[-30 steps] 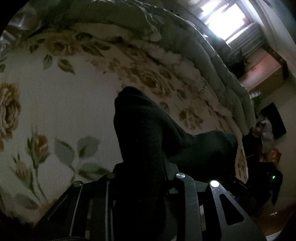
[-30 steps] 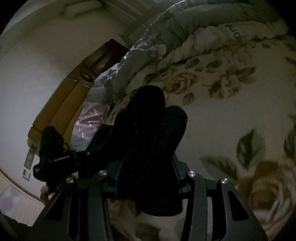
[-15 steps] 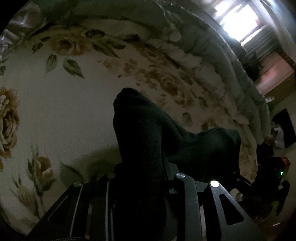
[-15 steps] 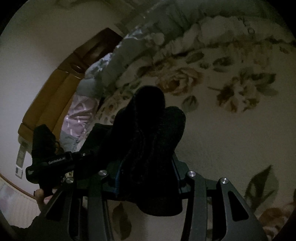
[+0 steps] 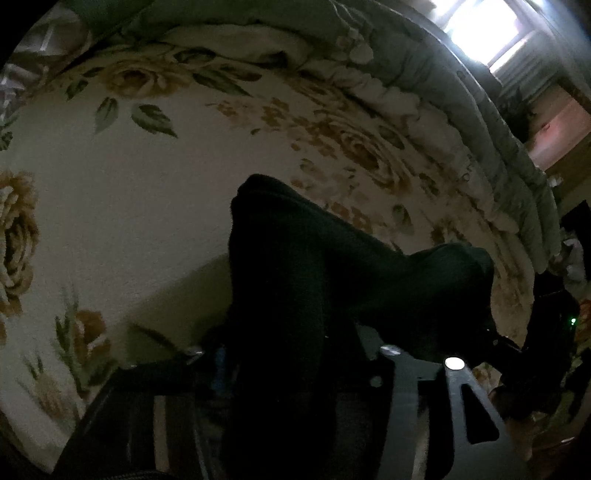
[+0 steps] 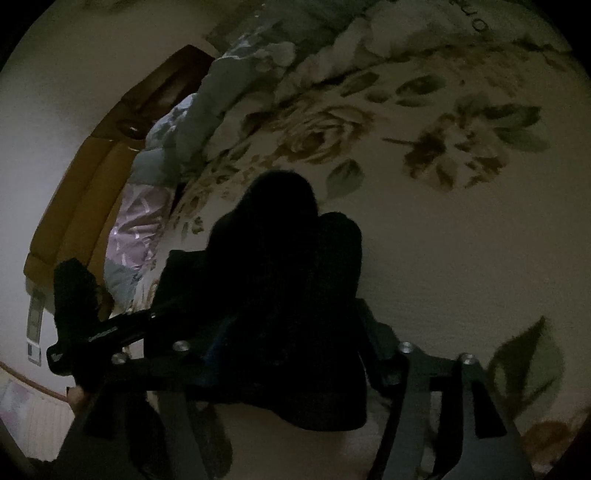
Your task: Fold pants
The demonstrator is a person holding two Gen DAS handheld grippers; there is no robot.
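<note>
Dark pants [image 5: 303, 266] bunch up between the fingers of my left gripper [image 5: 280, 347], which is shut on the cloth just above the floral bedspread [image 5: 110, 221]. The cloth runs right toward the other gripper's body [image 5: 550, 339]. In the right wrist view, my right gripper [image 6: 291, 332] is shut on another bunch of the same pants [image 6: 280, 251], held low over the bedspread [image 6: 461, 258]. The left gripper's body [image 6: 85, 332] shows at the left. The fingertips of both grippers are hidden by the cloth.
A rolled grey-green quilt [image 5: 424, 74] lies along the far side of the bed, also in the right wrist view [image 6: 221, 88]. A bright window [image 5: 484, 29] is beyond it. A yellow-brown headboard [image 6: 81, 192] and a lilac pillow [image 6: 136, 225] are at the left.
Both grippers have come down closer to the bedspread with the pants held in them; the floral pattern has slid up in both views. Neither grip has changed.
</note>
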